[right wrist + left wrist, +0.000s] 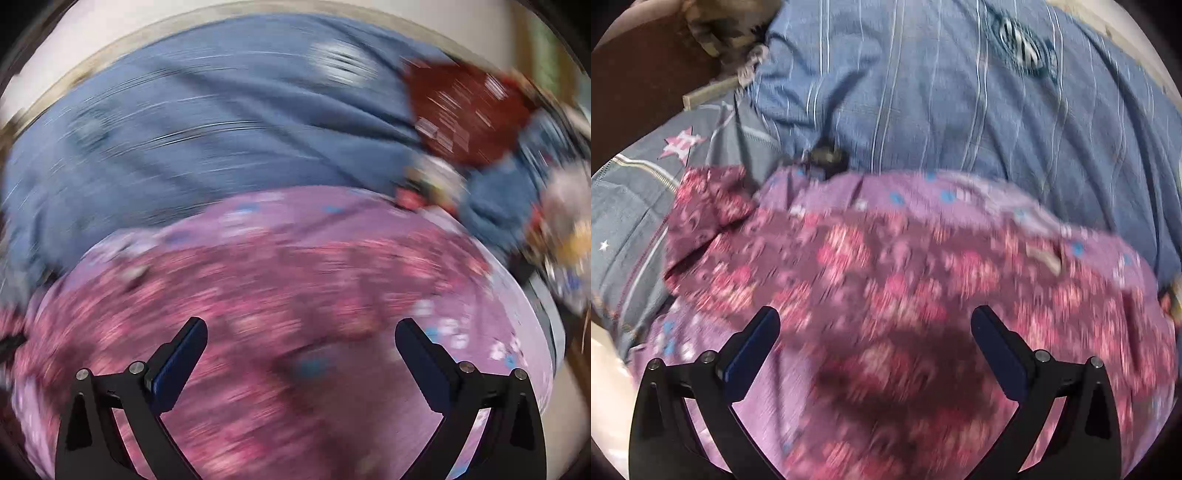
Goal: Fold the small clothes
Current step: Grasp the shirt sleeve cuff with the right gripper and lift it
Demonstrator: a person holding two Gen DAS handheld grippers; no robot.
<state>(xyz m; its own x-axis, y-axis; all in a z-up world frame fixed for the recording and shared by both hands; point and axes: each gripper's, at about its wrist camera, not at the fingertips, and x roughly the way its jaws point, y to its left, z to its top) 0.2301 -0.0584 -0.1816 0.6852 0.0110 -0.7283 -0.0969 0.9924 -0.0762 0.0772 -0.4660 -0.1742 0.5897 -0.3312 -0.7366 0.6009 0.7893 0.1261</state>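
A small garment (894, 280) with a maroon-and-pink flower print and a lilac inside with blue dots lies on a blue striped bedspread (923, 92). My left gripper (875, 325) is open just above it, with nothing between the fingers. In the right wrist view the same garment (280, 288) fills the lower half, badly blurred. My right gripper (301, 336) is open above it and empty.
A grey-blue cloth with a pink star (683, 144) lies at the left. A dark red cloth (465, 110) and mixed small items (565, 221) lie at the bedspread's far right. A pale wall and bed edge (110, 48) run behind.
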